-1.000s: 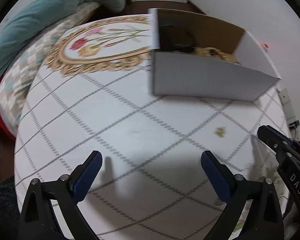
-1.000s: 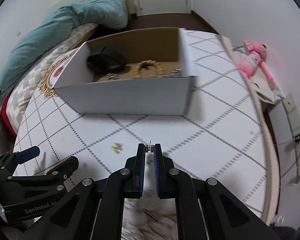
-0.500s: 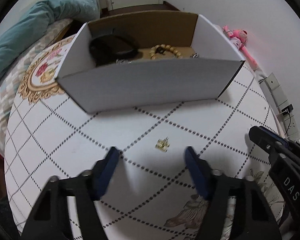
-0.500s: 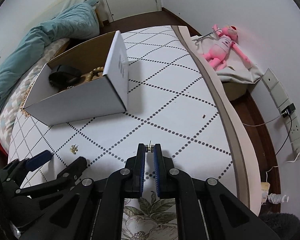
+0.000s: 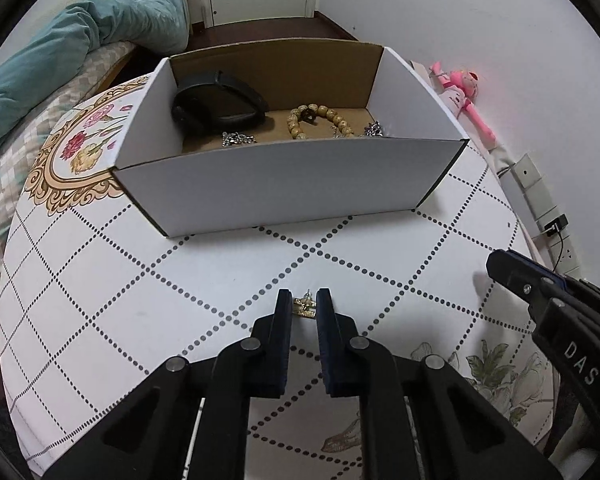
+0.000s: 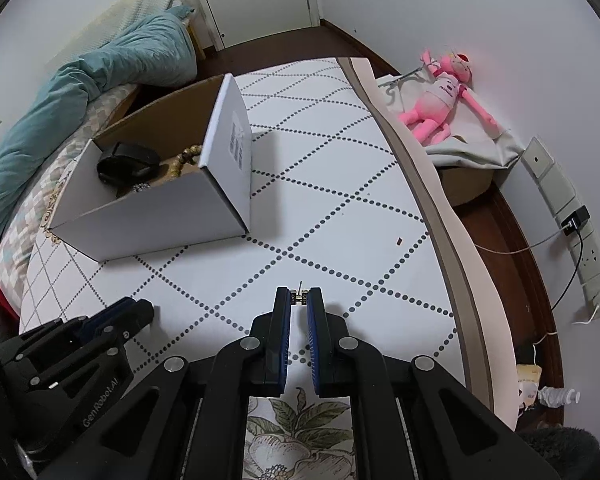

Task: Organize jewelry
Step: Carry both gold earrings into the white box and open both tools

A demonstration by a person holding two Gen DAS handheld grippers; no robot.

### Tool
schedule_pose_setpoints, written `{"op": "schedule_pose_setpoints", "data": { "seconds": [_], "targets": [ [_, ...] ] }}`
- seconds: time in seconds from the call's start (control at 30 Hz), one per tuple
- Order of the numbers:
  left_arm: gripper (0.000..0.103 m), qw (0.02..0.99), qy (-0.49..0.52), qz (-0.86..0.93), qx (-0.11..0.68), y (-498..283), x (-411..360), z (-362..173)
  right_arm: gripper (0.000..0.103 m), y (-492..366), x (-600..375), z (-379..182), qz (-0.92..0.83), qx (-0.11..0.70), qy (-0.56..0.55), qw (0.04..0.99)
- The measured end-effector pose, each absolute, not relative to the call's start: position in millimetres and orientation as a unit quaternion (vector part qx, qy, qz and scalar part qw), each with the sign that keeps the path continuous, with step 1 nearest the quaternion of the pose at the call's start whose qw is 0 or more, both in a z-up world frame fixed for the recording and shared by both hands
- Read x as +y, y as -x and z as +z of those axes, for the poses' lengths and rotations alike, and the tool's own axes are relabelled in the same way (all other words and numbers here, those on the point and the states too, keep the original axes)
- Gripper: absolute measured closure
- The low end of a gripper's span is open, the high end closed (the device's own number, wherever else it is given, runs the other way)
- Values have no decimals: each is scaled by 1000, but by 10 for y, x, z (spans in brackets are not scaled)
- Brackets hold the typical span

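A white cardboard box [image 5: 284, 184] stands on the patterned table; it shows in the right wrist view too [image 6: 160, 212]. Inside lie a black band [image 5: 216, 100], a wooden bead bracelet [image 5: 320, 120] and silver pieces [image 5: 238, 139]. My left gripper [image 5: 304, 306] has closed on a small gold earring [image 5: 305, 307] resting on the table in front of the box. My right gripper [image 6: 299, 298] is shut on another small gold earring [image 6: 299, 297], held to the right of the box. The right gripper also shows at the right edge of the left wrist view [image 5: 540, 292].
The table's right edge [image 6: 432, 208] curves along a wooden floor. A pink plush toy [image 6: 440, 100] lies on grey cloth beyond it. A wall socket strip with cables [image 6: 572, 220] is at the right. A teal blanket [image 6: 80, 92] lies on the bed behind the box.
My left gripper swung to face the box, moved onto the gold earring and closed from wide open onto it. My right gripper, still pinching its earring, turned to the right of the box.
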State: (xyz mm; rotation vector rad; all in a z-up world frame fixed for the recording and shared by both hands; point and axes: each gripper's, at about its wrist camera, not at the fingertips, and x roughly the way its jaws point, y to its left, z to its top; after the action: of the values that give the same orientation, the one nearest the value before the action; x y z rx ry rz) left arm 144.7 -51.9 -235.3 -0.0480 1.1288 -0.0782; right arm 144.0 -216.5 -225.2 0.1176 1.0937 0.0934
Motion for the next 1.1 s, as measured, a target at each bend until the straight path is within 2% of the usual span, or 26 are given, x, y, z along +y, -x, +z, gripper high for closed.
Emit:
{"op": "schedule_pose_setpoints", "data": {
  "seconds": [0.3,0.53,0.9,1.03,1.1],
  "targets": [
    [94,863,61,-56,498,-1358,-384,-1752,94,-1394,-2099,-1802,73,493,-69,864],
    [94,870,90,-67,481,-1749,-137,-1313,94,-1731,-1877,-1379,121,472,-74,870],
    [94,857,85,-28,507,-2437,181,-1393,94,-2773,-1533,-1506,140,525,-30,839],
    [92,846,101,6,524,-2545,262,-1435,94,-2940,-1452,-1633,142,556,-8,819],
    [87,847,103,12,521,-2554,283,-1432,92,-2976,-1446,-1635,134,558,2,819]
  ]
}}
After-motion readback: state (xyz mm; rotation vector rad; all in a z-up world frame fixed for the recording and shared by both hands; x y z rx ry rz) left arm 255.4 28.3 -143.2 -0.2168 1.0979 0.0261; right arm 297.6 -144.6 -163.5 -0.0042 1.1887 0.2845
